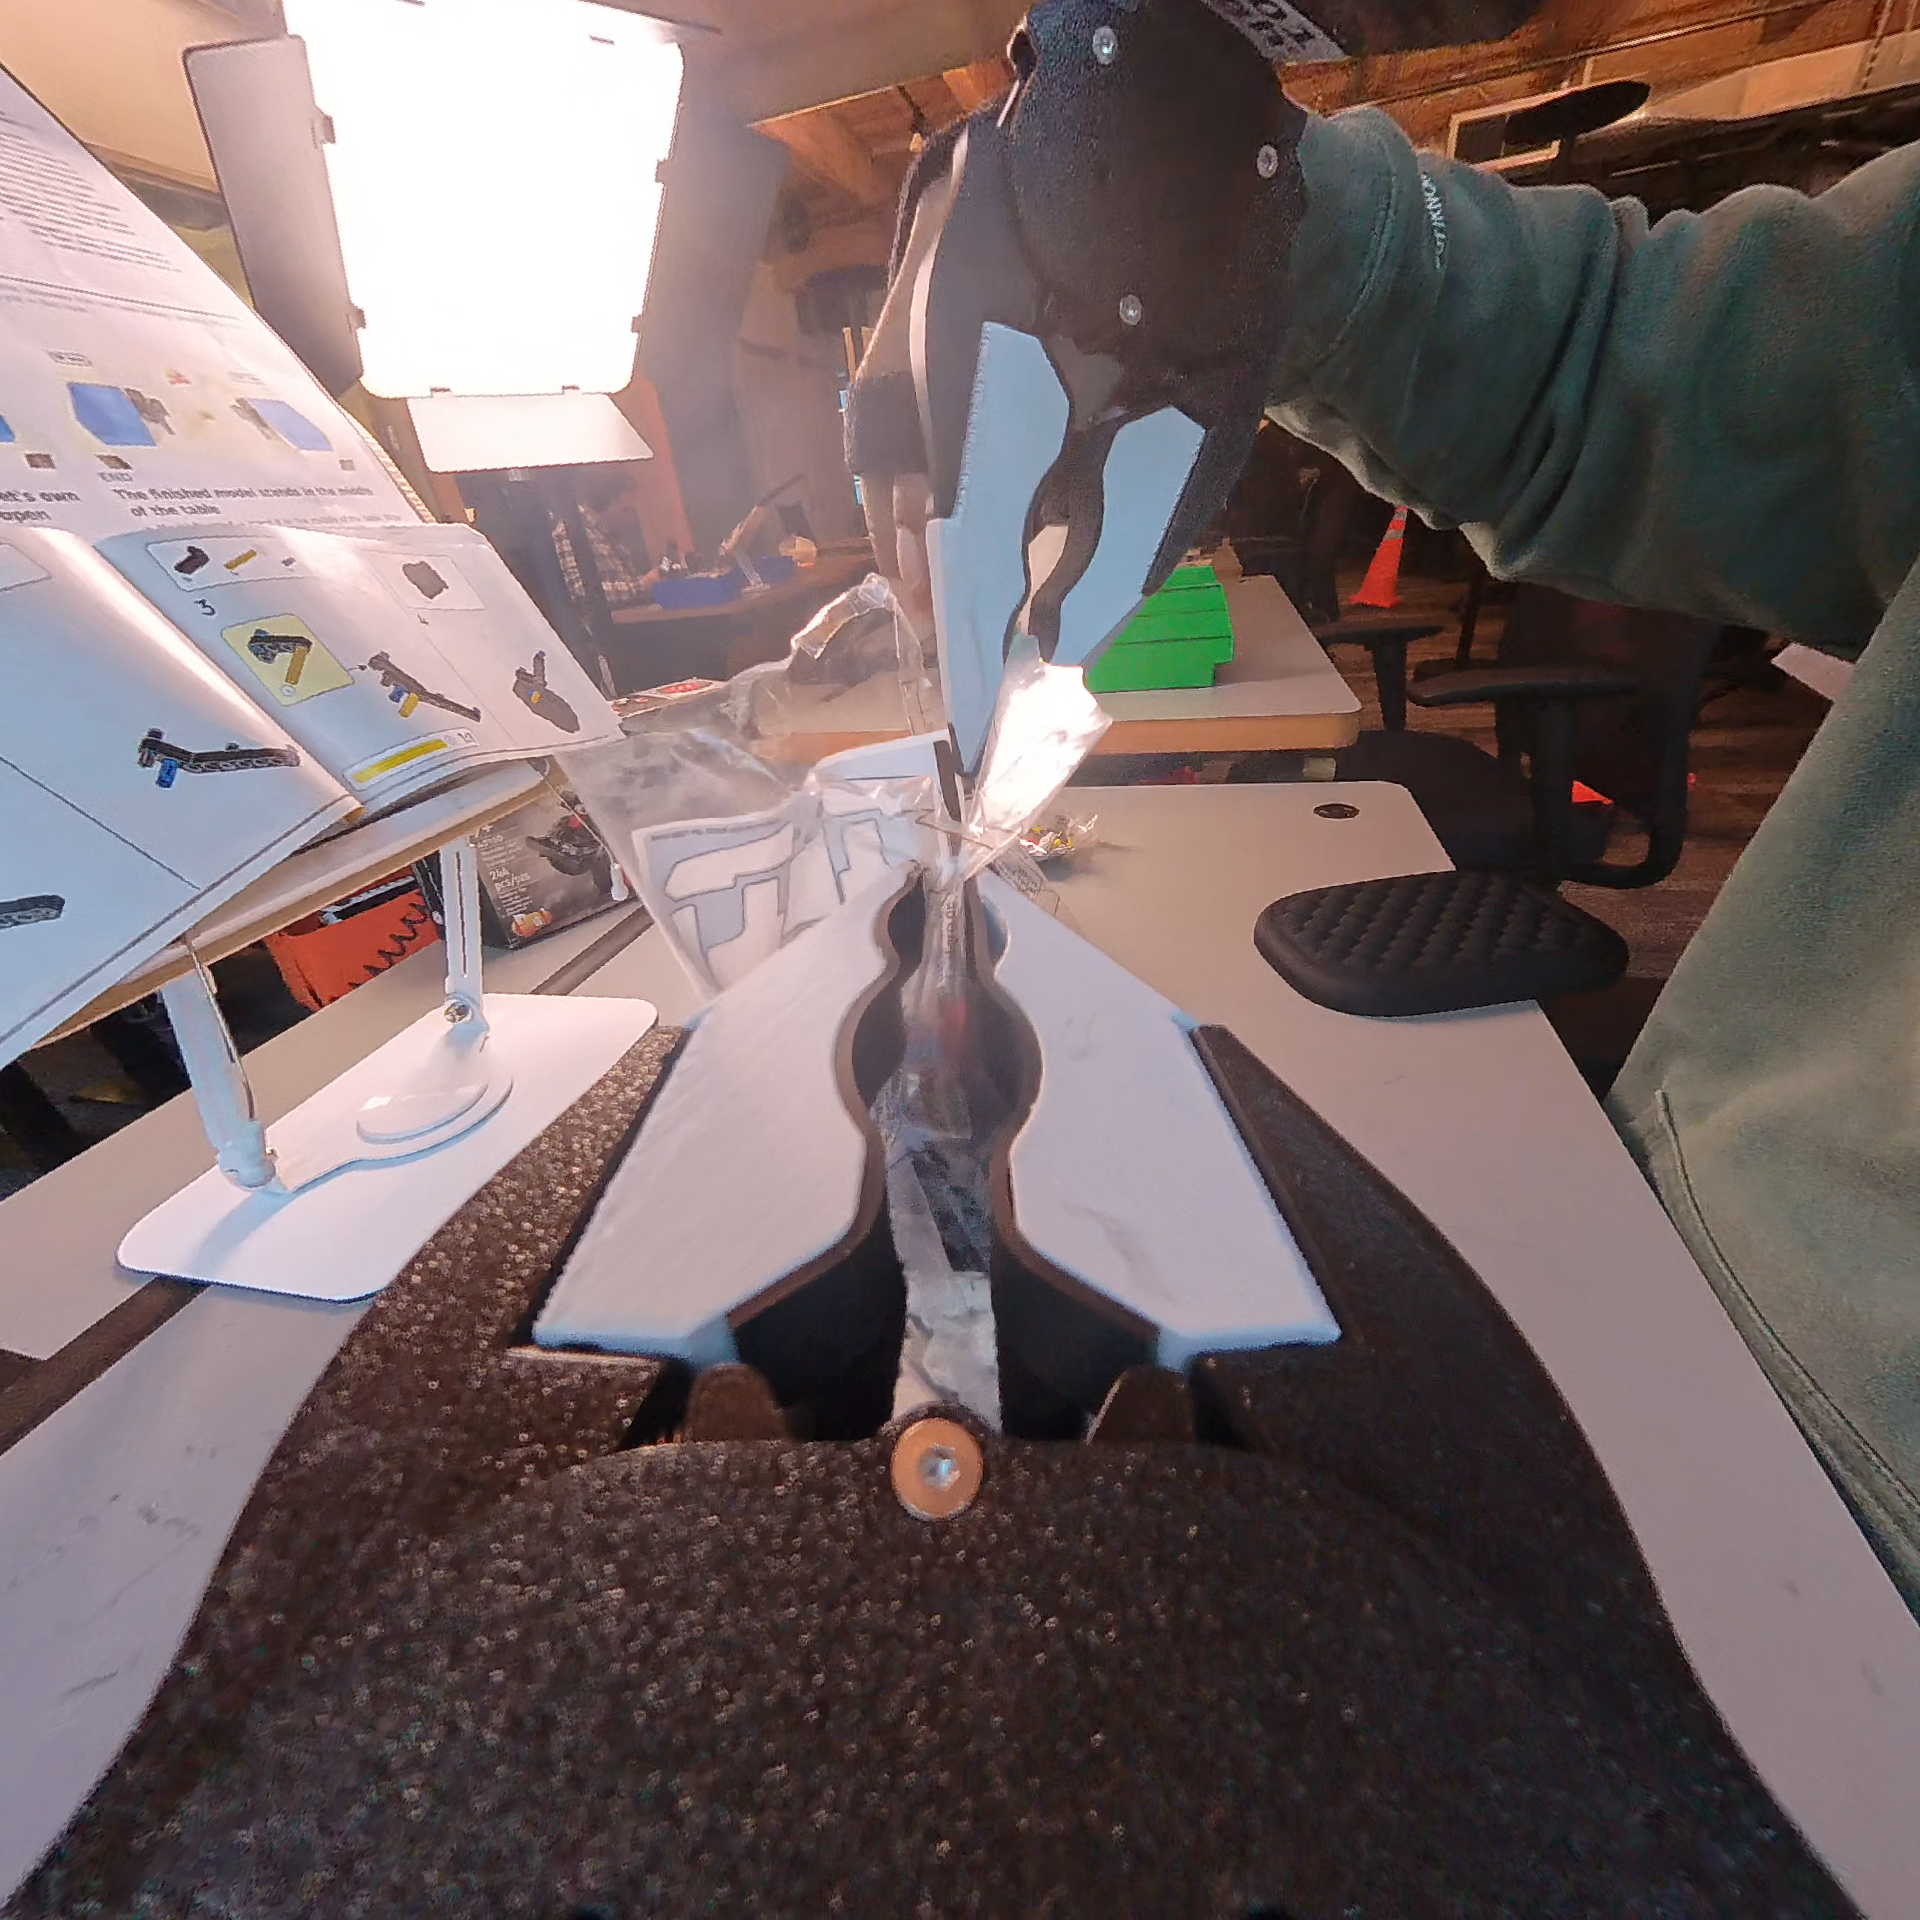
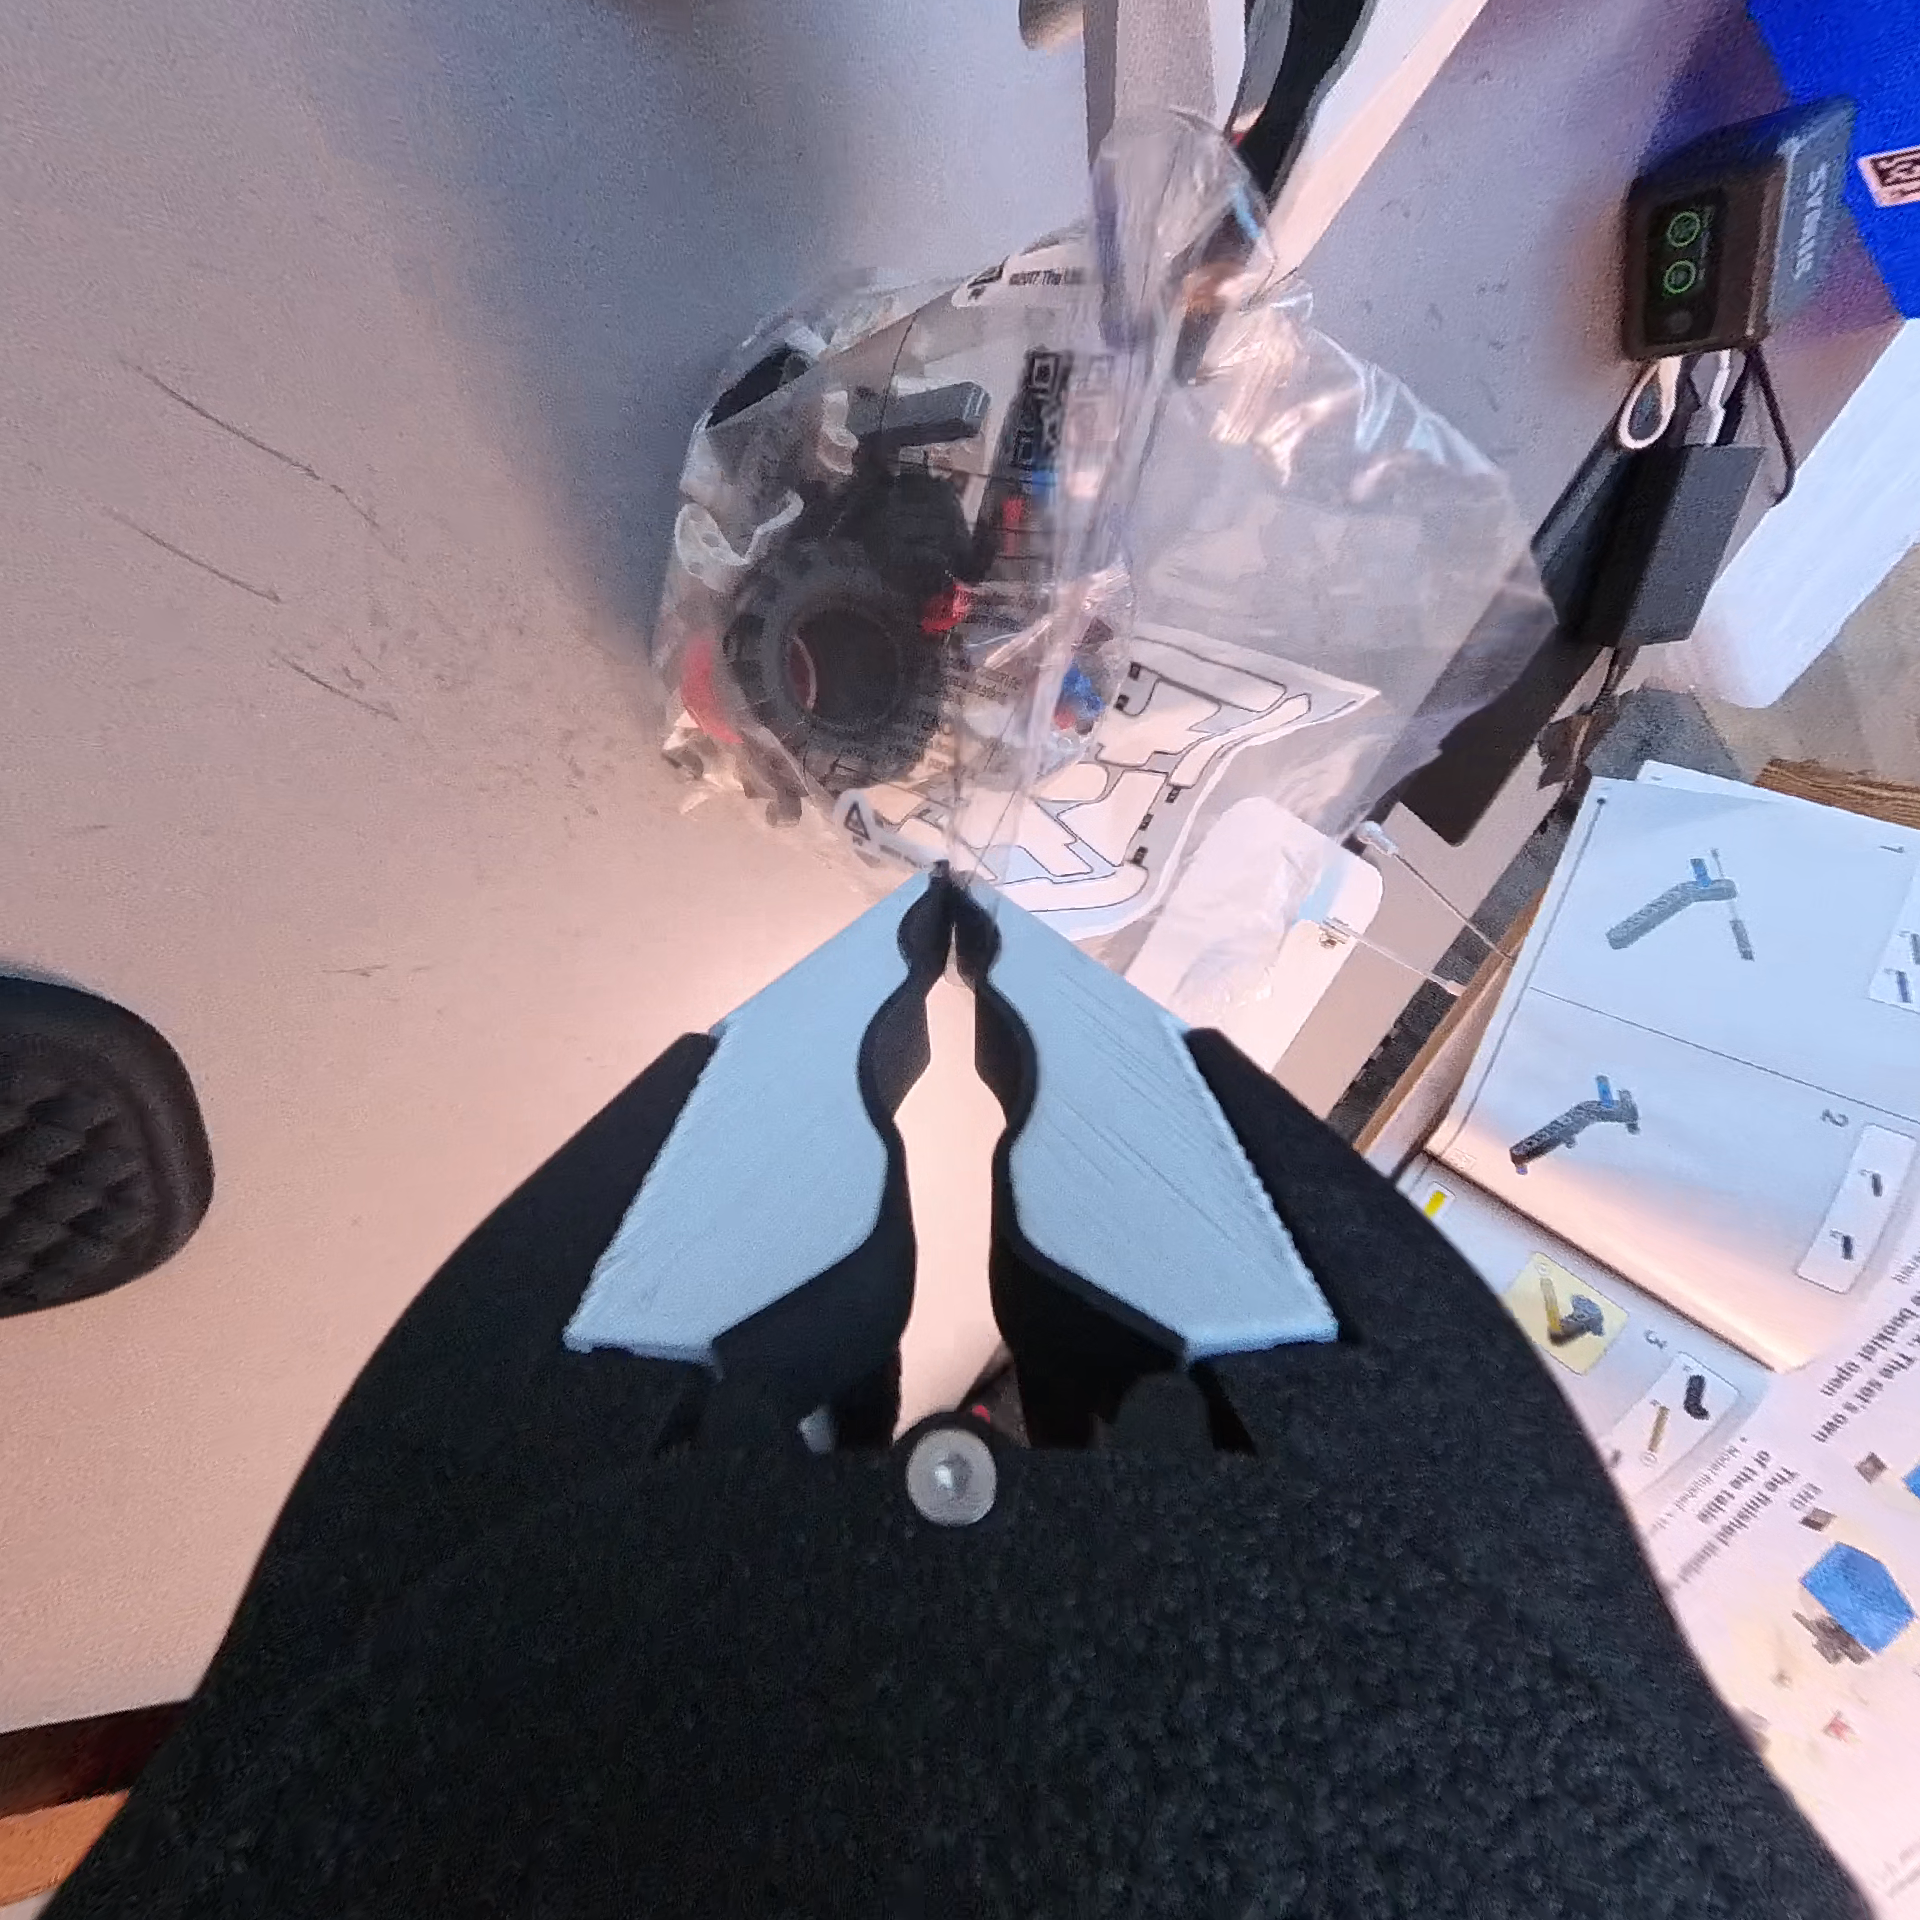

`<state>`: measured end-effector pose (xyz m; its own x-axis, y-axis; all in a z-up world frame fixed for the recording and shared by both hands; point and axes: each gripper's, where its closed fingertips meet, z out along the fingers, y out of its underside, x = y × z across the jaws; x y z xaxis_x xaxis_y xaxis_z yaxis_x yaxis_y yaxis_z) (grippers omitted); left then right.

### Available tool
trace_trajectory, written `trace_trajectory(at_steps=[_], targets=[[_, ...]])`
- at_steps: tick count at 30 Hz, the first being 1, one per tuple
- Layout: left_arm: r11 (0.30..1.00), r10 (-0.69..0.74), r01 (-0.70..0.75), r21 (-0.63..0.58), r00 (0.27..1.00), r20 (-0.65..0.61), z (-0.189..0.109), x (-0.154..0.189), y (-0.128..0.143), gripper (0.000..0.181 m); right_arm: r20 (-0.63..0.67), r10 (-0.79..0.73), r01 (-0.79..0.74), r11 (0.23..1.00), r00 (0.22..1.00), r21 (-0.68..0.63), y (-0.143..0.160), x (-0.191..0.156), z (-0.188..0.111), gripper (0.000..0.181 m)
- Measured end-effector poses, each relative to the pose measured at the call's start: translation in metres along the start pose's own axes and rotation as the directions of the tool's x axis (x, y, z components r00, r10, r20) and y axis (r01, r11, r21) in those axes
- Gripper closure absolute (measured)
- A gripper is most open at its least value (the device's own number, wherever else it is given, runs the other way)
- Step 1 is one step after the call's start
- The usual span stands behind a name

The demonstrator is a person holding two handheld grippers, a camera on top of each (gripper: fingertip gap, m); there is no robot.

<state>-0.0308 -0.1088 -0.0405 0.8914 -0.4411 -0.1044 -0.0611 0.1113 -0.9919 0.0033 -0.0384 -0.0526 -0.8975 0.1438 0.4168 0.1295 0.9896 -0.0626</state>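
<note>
A clear plastic bag holds black tyres, red and blue pieces and a printed sheet. It hangs above the grey table. My left gripper is shut on one part of the bag, with film running back between its fingers. My right gripper is shut on the bag's edge at its fingertips. In the left wrist view the right gripper comes down from above, held by a hand in a green sleeve, and pinches a twisted strip of film. The left gripper shows at the top of the right wrist view.
An open instruction booklet leans on a white stand at the left. A black padded rest lies at the table's right edge. A bright light panel stands behind. A small black device with green lights lies near the booklet. My hands' fingertips stand some 9 cm from each other.
</note>
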Motion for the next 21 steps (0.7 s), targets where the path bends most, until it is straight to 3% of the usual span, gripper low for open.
trace_trajectory(at_steps=[9,12,14,16,17,20,21], targets=[[0.997,-0.004,-0.001,0.079,0.998,0.065,-0.017,-0.008,-0.021,0.161,-0.098,0.016,-0.009,0.997,0.995,0.074,0.004,0.017,-0.025,0.181],[0.997,-0.040,0.035,0.065,0.996,0.079,-0.012,-0.012,-0.015,0.128,-0.123,-0.025,0.029,0.999,0.992,0.032,0.017,0.009,-0.008,0.181],[0.996,-0.090,0.091,-0.005,0.995,0.044,-0.002,-0.009,0.000,0.115,-0.146,-0.022,0.029,0.998,0.989,0.048,0.022,0.006,-0.005,0.181],[0.992,-0.097,0.103,-0.076,0.993,0.069,0.009,-0.012,0.017,0.128,-0.148,0.003,0.014,0.994,0.989,0.112,0.020,0.002,-0.007,0.181],[0.990,-0.092,0.099,-0.098,0.993,0.075,0.014,-0.012,0.022,0.147,-0.143,0.004,0.014,0.992,0.990,0.129,0.021,-0.002,-0.007,0.181],[0.988,-0.100,0.102,-0.118,0.995,0.017,0.021,-0.004,0.022,0.180,-0.169,0.015,0.007,0.992,0.986,0.130,0.030,-0.008,-0.007,0.181],[0.989,-0.099,0.098,-0.108,0.995,0.002,0.022,-0.001,0.019,0.181,-0.180,0.034,-0.006,0.988,0.983,0.153,0.031,-0.009,-0.010,0.181]])
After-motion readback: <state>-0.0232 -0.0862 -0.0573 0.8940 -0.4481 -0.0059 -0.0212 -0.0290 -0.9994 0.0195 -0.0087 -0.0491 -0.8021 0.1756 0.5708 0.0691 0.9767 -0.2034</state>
